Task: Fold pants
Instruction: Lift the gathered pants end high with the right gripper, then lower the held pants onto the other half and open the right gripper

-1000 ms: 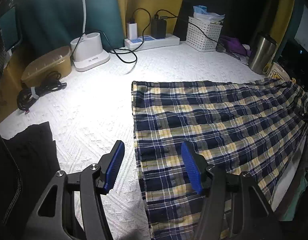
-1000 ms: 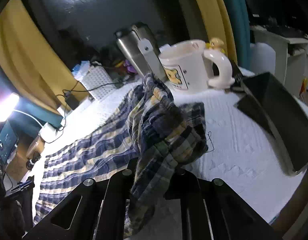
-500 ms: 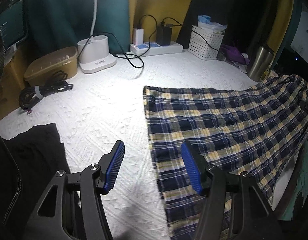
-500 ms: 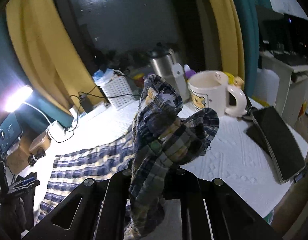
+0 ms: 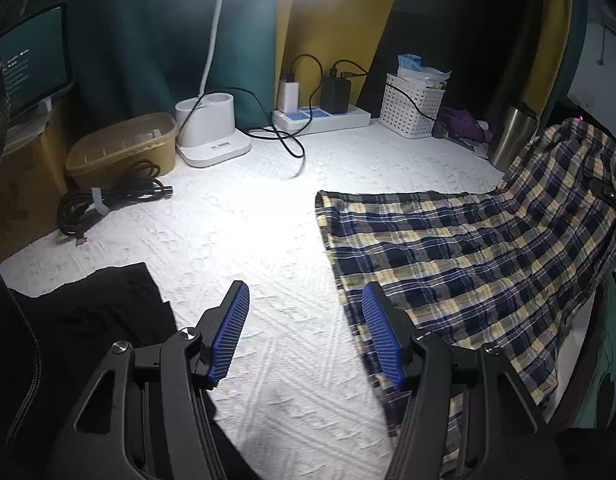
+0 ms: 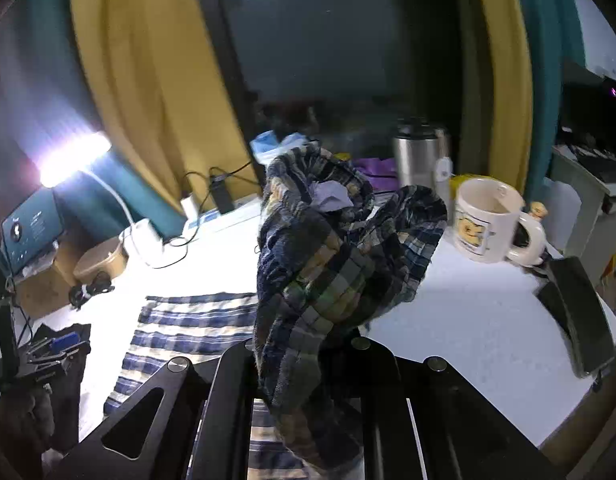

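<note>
Gripping a bunched end of the plaid pants (image 6: pixel 340 264), the right tool (image 6: pixel 308 356) holds that fabric raised off the white tabletop (image 6: pixel 468 320), its fingers closed on the cloth. The other end of the pants (image 5: pixel 448 256) lies flat on the tabletop (image 5: pixel 248 240), rising toward the right edge of the left wrist view. The left tool (image 5: pixel 304 332) hovers with its blue pads (image 5: pixel 228 336) spread apart and nothing between them, one pad over the hem of the pants. A dark garment (image 5: pixel 88 320) lies to its left.
</note>
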{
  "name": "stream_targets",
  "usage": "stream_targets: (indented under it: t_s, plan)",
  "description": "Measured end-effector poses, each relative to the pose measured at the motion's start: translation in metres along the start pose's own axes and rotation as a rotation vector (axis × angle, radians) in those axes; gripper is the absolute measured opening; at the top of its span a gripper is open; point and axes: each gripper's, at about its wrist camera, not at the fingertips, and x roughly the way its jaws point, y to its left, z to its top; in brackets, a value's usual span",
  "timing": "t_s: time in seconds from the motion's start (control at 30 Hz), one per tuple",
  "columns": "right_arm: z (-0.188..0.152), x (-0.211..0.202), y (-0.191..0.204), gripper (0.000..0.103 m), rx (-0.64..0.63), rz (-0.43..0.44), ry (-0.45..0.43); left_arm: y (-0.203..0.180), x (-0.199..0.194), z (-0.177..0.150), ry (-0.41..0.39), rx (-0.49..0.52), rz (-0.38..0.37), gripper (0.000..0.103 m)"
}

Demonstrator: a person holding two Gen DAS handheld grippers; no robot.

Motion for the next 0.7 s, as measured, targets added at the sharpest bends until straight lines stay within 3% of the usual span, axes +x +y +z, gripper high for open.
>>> stream_targets:
  t_s: [0.43,0.7]
  plan:
    - [-0.005,0.038,0.087,0.011,-0.122,0.070,0.095,0.036,-0.014,-0.013,-0.031,-0.031,-0.017,0.059]
    - [-0.033,0.076,0.143,0.011,-0.203,0.110,0.209,0.058,-0.017,-0.022,-0.036,-0.076,-0.032,0.059]
